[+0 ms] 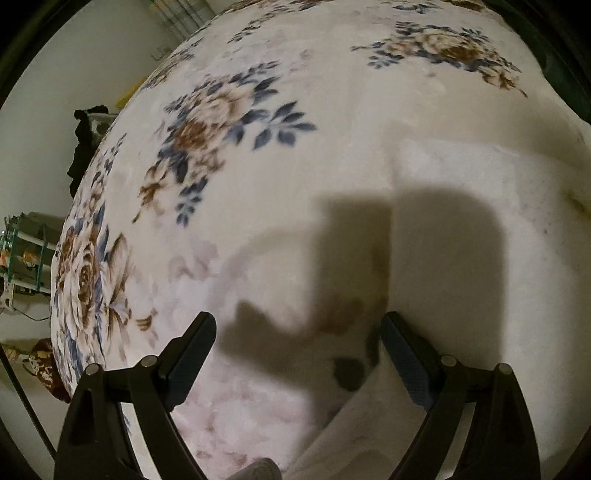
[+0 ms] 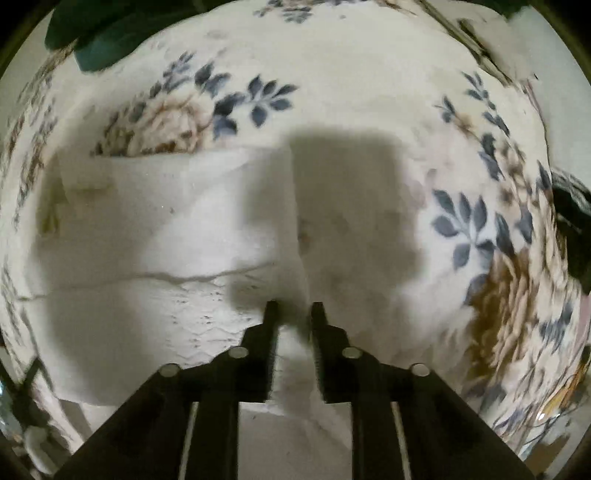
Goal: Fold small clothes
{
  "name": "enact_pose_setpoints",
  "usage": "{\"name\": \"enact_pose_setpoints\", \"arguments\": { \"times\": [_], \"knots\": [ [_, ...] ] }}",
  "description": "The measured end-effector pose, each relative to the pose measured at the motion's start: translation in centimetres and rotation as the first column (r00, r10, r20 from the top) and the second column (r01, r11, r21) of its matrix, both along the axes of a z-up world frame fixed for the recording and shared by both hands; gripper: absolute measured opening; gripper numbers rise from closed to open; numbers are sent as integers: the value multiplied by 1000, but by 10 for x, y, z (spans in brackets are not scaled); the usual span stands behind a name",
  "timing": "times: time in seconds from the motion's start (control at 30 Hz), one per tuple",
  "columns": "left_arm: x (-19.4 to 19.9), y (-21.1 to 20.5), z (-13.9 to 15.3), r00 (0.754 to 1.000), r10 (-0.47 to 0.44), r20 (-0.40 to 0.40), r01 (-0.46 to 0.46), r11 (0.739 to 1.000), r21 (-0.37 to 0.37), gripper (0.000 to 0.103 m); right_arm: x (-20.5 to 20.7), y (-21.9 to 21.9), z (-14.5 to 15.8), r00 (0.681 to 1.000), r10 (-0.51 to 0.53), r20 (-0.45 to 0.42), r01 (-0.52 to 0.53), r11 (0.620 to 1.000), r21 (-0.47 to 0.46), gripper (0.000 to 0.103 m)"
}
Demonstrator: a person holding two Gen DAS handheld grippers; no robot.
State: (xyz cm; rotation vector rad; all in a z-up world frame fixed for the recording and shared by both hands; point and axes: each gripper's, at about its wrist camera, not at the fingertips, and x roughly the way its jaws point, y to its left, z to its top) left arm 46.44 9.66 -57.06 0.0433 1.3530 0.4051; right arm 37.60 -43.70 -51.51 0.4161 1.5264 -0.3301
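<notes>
A small white garment (image 2: 155,236) lies flat on a floral blanket (image 2: 351,92), with a fold line across it and a lacy patterned part near me. My right gripper (image 2: 293,310) is shut on the garment's right edge, with white cloth pinched between its fingers. In the left wrist view the same white garment (image 1: 480,229) lies at the right and runs down under the right finger. My left gripper (image 1: 299,321) is open and empty, just above the floral blanket (image 1: 229,122) beside the garment's edge.
Dark green cloth (image 2: 99,33) lies at the blanket's far edge. A dark object (image 2: 574,229) sits at the right edge of the right wrist view. In the left wrist view a black item (image 1: 83,147) and a green rack (image 1: 26,251) stand past the blanket's left edge.
</notes>
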Motion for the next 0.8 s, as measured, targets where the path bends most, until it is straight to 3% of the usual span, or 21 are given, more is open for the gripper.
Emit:
{"name": "enact_pose_setpoints", "arguments": {
  "times": [0.03,0.1,0.2,0.3,0.47,0.57,0.67,0.8],
  "knots": [
    [-2,3,3,1000,7,3,-7,1000,-6,91,-3,0,10,999,-1,37,1,1000,9,41],
    [-10,8,14,999,29,15,-29,999,-37,91,-11,-2,25,998,-17,69,14,999,37,56],
    [-24,-1,40,997,12,71,-8,998,-57,91,-27,-8,42,997,-41,64,32,992,123,59],
    [-43,-28,66,992,-50,117,55,998,-42,91,-47,-13,60,998,-5,57,-4,988,153,72],
    [-87,-92,91,985,-134,105,141,988,-68,91,-75,-42,78,999,41,23,-45,973,226,72],
    [-130,-152,96,979,-192,64,198,975,-104,91,-89,-66,77,995,99,-5,-95,961,261,72],
    [-182,-222,87,968,-249,-4,246,958,-145,91,-93,-97,65,984,176,-25,-160,937,311,72],
    [-261,-324,52,939,-316,-136,285,935,-210,91,-93,-140,46,970,237,-53,-208,923,324,72]
  ]
}}
